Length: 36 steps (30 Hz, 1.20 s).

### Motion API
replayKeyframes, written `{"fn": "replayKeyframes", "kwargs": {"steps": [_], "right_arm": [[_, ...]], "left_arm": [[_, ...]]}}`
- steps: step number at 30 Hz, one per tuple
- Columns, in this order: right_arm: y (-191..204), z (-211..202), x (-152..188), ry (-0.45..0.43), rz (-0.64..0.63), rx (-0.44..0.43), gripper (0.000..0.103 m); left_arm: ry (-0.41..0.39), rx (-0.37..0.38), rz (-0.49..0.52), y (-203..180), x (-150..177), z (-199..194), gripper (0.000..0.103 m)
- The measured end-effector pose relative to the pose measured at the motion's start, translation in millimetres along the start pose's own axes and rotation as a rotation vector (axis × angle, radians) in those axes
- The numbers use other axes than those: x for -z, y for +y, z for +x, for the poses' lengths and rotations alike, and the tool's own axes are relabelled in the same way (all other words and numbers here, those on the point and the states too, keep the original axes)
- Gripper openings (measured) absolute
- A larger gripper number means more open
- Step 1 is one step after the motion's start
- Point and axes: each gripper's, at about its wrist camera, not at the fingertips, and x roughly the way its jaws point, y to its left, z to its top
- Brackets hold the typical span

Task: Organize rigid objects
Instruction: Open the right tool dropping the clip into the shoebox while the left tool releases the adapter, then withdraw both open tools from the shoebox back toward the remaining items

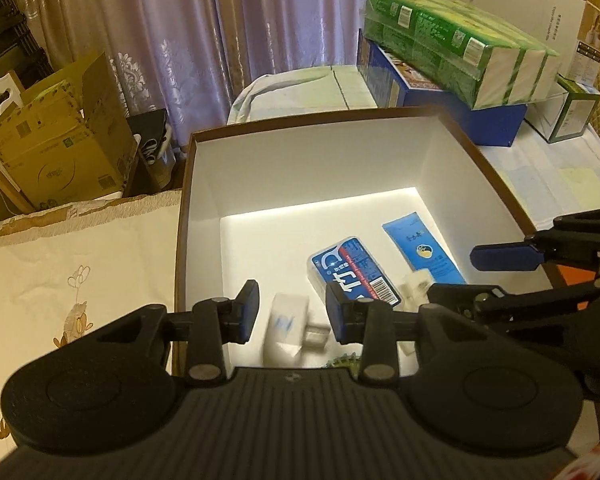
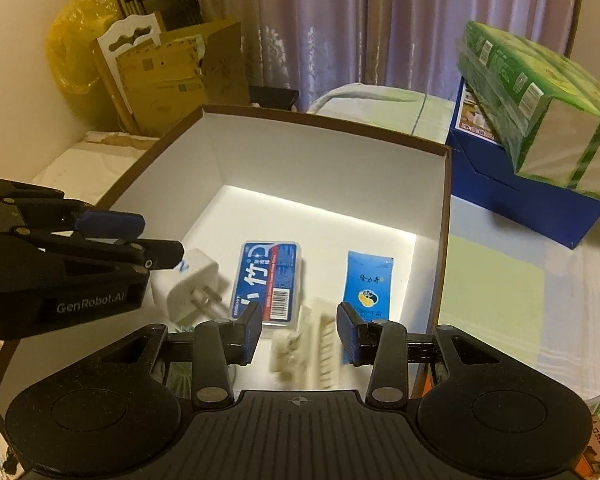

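Note:
A brown-rimmed box (image 1: 476,148) with white inside holds a blue floss case (image 1: 352,268), a blue sachet (image 1: 422,248), a white plug adapter (image 1: 286,330) and a cream plastic piece (image 1: 416,286). My left gripper (image 1: 292,312) is open above the adapter, which looks blurred beneath the jaws. My right gripper (image 2: 298,330) is open over the blurred cream comb-like piece (image 2: 308,344). The box (image 2: 446,200), floss case (image 2: 268,284), sachet (image 2: 368,284) and adapter (image 2: 188,288) also show in the right wrist view. Each gripper shows in the other's view.
Green tissue packs (image 1: 460,48) lie on a blue box (image 1: 440,96) behind the box on the right. A cardboard carton (image 1: 56,140) stands at the back left. A cream cloth (image 1: 76,272) covers the table to the left. Curtains hang behind.

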Motion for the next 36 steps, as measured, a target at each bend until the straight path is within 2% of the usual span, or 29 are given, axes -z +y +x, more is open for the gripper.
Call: {"fn": "replayKeyframes", "kwargs": {"steps": [8, 13, 18, 20, 24, 26, 31, 36], "right_arm": [[0.7, -10.1, 5.0, -0.013, -0.003, -0.016, 0.044], [0.2, -21.8, 11.4, -0.032, -0.009, -0.031, 0.048], [2.2, -37.8, 20.2, -0.055, -0.024, -0.043, 0.053], [2.1, -44.7, 24.3, -0.064, -0.025, -0.05, 0.054], [1.2, -61.9, 34.0, -0.083, -0.001, -0.059, 0.057], [0.7, -71.9, 39.9, -0.093, 0.011, -0.054, 0.057], [-2.5, -97.2, 55.3, -0.107, 0.039, -0.066, 0.058], [-14.1, -122.0, 75.2, -0.118, 0.087, -0.117, 0.058]], "left_arm": [[-0.014, 0.008, -0.019, 1.1, 4.2, -13.1, 0.041], [-0.033, 0.0, -0.024, 1.4, 8.5, -27.7, 0.053], [-0.043, 0.002, -0.04, -0.9, 15.7, -43.8, 0.058], [-0.052, -0.005, -0.046, -3.3, 19.3, -50.9, 0.063], [-0.071, -0.01, -0.045, -10.5, 27.8, -69.1, 0.065], [-0.083, -0.004, -0.045, -14.4, 32.1, -78.9, 0.069], [-0.111, 0.015, -0.062, -27.9, 45.2, -104.5, 0.071], [-0.122, 0.049, -0.081, -44.1, 60.5, -128.0, 0.071]]}}
